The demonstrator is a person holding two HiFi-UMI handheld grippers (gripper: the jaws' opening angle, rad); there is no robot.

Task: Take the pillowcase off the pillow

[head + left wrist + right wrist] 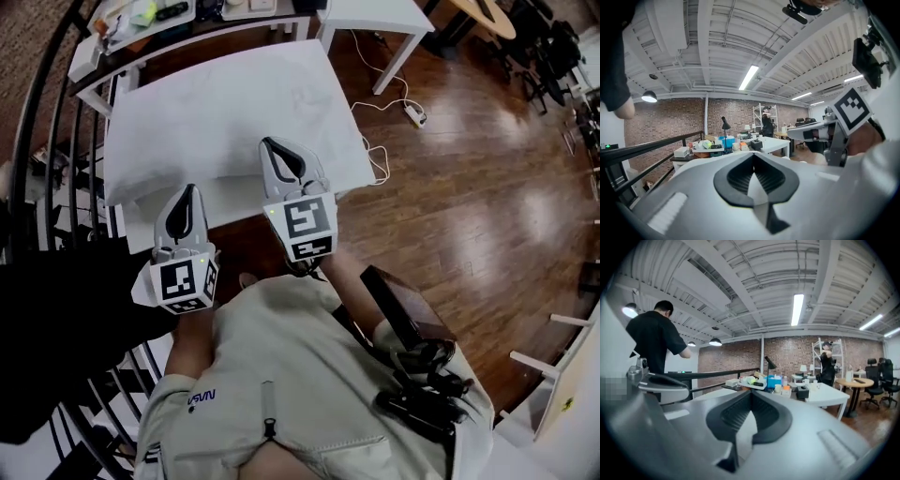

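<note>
Grey jaws of the left gripper [753,155] are pressed fully together with nothing between them, and the right gripper [751,393] is the same: closed, empty. Both point almost level across the room, so I judge this a resting or ready pose, not a grip on cloth. The person keeps both hands near the chest with elbows bent. The left one is drawn back at the table [230,202] edge, and the right one reaches forward over the near edge of the pillow [225,108]. It lies flat on the table, white. No separate cloth shows beside it, so the pillowcase seems to be on it.
</note>
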